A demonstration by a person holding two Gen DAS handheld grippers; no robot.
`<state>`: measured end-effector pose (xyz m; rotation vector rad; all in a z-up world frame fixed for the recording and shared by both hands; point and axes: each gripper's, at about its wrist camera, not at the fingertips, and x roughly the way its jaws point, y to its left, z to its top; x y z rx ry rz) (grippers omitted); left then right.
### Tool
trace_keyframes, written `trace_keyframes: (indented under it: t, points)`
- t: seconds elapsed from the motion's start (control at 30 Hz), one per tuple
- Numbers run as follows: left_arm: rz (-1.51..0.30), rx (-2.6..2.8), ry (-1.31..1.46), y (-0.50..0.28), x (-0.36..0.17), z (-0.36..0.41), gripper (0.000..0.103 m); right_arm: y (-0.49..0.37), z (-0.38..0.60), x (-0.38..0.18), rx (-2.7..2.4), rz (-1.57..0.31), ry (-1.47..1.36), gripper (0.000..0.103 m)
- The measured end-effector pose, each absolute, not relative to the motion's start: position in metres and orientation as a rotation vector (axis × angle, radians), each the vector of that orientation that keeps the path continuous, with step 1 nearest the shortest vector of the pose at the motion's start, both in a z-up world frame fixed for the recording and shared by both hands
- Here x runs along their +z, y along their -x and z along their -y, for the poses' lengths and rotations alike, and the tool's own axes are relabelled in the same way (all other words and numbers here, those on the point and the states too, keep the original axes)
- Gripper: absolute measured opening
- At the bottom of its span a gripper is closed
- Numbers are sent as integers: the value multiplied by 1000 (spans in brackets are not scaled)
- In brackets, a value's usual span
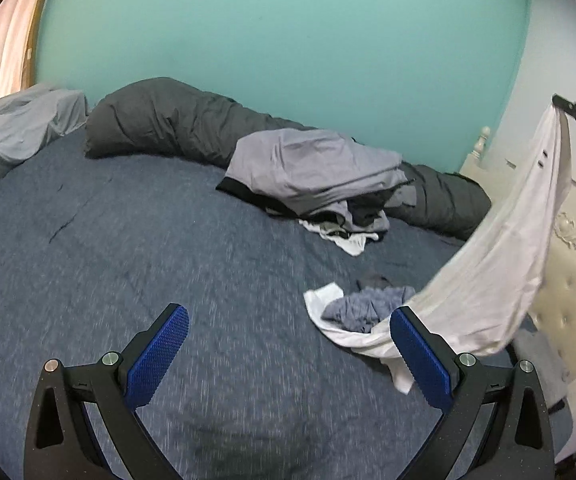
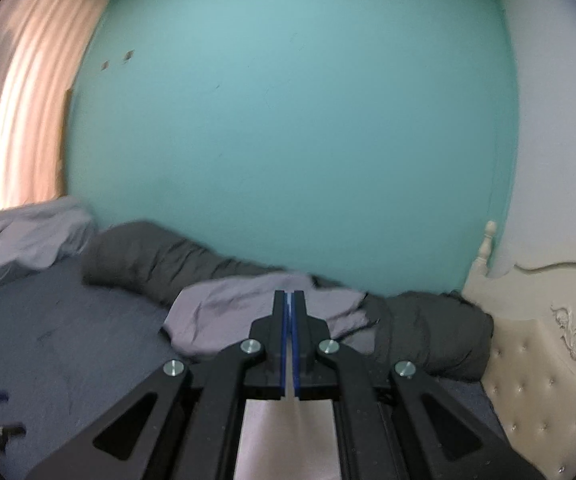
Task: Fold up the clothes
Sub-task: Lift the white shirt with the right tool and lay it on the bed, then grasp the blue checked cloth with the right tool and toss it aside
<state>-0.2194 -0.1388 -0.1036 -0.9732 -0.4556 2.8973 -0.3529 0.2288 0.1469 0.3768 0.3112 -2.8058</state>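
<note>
Teal wall point(image 1: 288, 32) fills the far side in both views, with a pale curtain point(image 2: 19, 92) at far left. Bed point(image 1: 127, 240) with blue-grey cover takes up most of the lower scene; cream tufted headboard point(image 2: 536, 380) sits on the right, carved trim and a turned post visible. Long dark grey rolled duvet point(image 1: 167, 120) runs along the far edge of the bed against the wall. Light grey sheet point(image 1: 15, 128) is bunched at far left. Pile of clothes point(image 1: 320, 176) sits mid-bed, touching the duvet: grey garments on top, black and white bits sticking out near its base. White shirt point(image 1: 500, 264) hangs in the air on the right, one end pinched high up by the right tool point(image 1: 568, 110), the rest draping down and toward the near side, its low end lying on the bed just beside the left tool's right finger. Small crumpled blue-grey garment point(image 1: 368, 308) lies on the bed, resting on the shirt's low end. Left tool point(image 1: 288, 344) is wide apart, nothing between the blue pads point(image 1: 159, 352), hovering over bare bed cover. In the right wrist view the right tool's jaws are closed tight on a thin strip of white cloth that runs back toward the camera. Both views are motion-blurred.
</note>
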Motion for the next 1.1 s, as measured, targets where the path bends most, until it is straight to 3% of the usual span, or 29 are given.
trace_keyframes:
  t: [0.3,0.7,0.9,0.93,0.97,1.03,1.1]
  points:
    - [477,2868,1060,190,-147,125,103,311,-276,17,-2734,-101,-677,2]
    - [494,2850,1140,190,-188,116,103,293,-305,-158,-2543,-81,-1242,2]
    - [486,2832,1195,209,-212,116,103,293,-334,-174,-2542,19,-1237,4]
    - [485,2829,1200,213,-215,115,103,295,-338,-170,-2561,42,-1208,11]
    - [485,2828,1202,217,-217,115,103,301,-342,-165,-2577,62,-1176,28]
    - [485,2824,1205,226,-221,114,103,314,-347,-157,-2585,110,-1130,48]
    - [486,2819,1203,234,-225,111,103,329,-349,-147,-2587,155,-1085,48]
